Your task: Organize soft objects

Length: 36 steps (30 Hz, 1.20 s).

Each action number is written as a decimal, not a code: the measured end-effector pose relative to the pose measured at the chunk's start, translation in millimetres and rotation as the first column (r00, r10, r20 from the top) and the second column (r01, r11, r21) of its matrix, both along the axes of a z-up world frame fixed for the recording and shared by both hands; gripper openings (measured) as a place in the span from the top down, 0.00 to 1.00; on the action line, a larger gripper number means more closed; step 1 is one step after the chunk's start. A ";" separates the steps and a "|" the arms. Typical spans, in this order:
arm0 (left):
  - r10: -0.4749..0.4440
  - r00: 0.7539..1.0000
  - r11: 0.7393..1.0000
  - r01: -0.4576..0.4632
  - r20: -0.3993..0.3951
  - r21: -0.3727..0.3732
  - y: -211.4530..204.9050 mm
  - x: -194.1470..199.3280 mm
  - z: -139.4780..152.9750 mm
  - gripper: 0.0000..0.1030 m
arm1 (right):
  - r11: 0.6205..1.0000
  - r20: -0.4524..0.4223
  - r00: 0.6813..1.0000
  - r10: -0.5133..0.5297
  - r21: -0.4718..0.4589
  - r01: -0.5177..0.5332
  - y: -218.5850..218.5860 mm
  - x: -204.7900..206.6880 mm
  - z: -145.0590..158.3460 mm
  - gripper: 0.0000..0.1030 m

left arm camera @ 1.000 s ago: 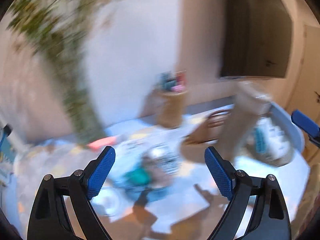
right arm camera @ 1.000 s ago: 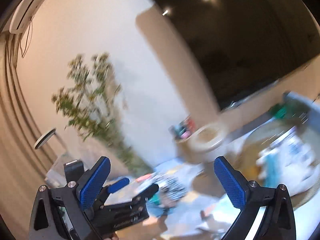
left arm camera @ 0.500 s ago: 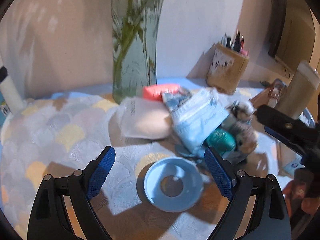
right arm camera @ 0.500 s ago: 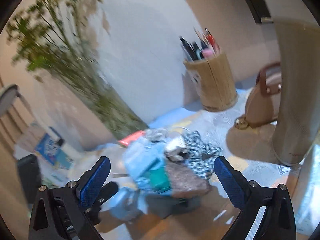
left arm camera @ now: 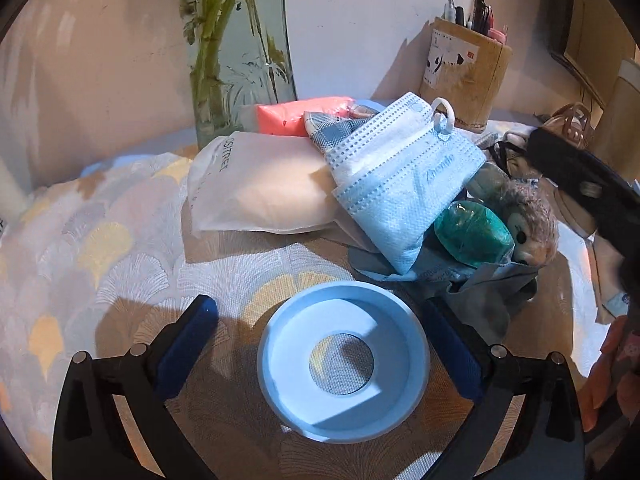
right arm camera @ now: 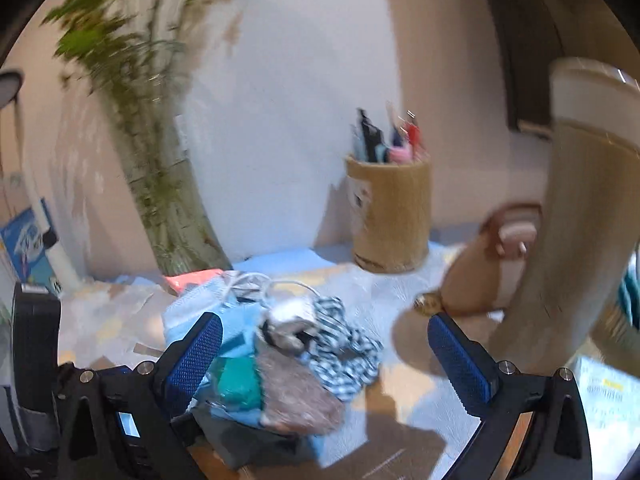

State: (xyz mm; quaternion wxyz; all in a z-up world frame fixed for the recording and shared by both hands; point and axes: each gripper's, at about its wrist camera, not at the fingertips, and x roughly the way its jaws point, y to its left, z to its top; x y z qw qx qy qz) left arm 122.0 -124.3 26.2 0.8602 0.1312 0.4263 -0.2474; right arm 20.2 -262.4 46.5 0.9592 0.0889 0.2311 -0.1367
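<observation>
A pile of soft things lies on the patterned tablecloth (left arm camera: 100, 248): a white pouch (left arm camera: 260, 188), blue face masks (left arm camera: 404, 184), an orange pack (left arm camera: 304, 116), a teal bundle (left arm camera: 472, 232), a furry plush toy (left arm camera: 532, 216) and a checked cloth (right arm camera: 344, 352). My left gripper (left arm camera: 320, 344) is open and empty, its jaws either side of a light blue ring-shaped dish (left arm camera: 344, 364). My right gripper (right arm camera: 324, 356) is open and empty, just in front of the pile. The pile in the right wrist view (right arm camera: 256, 364) is blurred.
A glass vase with green stems (left arm camera: 236, 48) stands behind the pile. A wooden pen holder (right arm camera: 388, 216) stands at the back right. A tall beige cylinder (right arm camera: 576, 220) and a brown bag (right arm camera: 492, 264) are at the right. The right gripper's black frame (left arm camera: 588, 192) reaches in from the right.
Both grippers have swung down from facing the wall and plant to facing the table. The left gripper has come closer to the blue dish and the pile.
</observation>
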 end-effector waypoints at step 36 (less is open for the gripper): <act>0.218 0.976 0.965 -0.211 0.026 -0.159 59.5 15.8 10.4 0.46 | 0.880 0.191 0.968 0.161 0.416 -0.228 -27.9 -4.8 -16.9 0.73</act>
